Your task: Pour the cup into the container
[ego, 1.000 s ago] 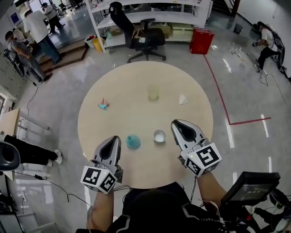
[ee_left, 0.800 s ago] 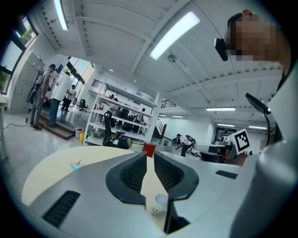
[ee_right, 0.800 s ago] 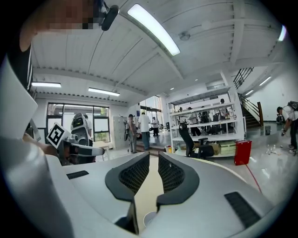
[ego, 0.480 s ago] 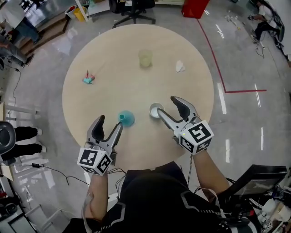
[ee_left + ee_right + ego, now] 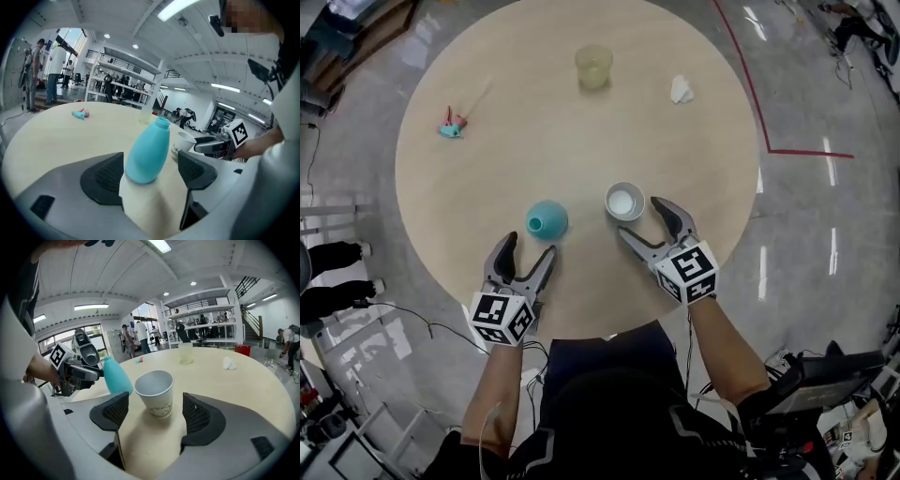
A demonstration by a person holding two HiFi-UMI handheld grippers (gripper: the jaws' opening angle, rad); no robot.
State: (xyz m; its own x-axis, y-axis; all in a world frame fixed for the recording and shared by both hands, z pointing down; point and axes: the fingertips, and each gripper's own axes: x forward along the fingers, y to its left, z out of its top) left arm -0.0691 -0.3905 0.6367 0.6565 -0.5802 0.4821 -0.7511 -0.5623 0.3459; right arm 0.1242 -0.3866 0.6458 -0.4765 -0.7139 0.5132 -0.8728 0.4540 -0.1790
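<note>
Jaws newly apart; cup contents unclear

**White paper cup and turquoise plastic bottle-shaped container stand side by side**

The cup stands upright on the round, pale wooden table, near the edge closest to the person. It tapers toward its base, has a rolled rim and carries a faint printed band low on its wall. Its mouth is open; what it holds cannot be made out. The container stands upright just to the cup's left, close to it but not touching. It is broad and rounded at the bottom and narrows to a short, uncapped neck.
</note>
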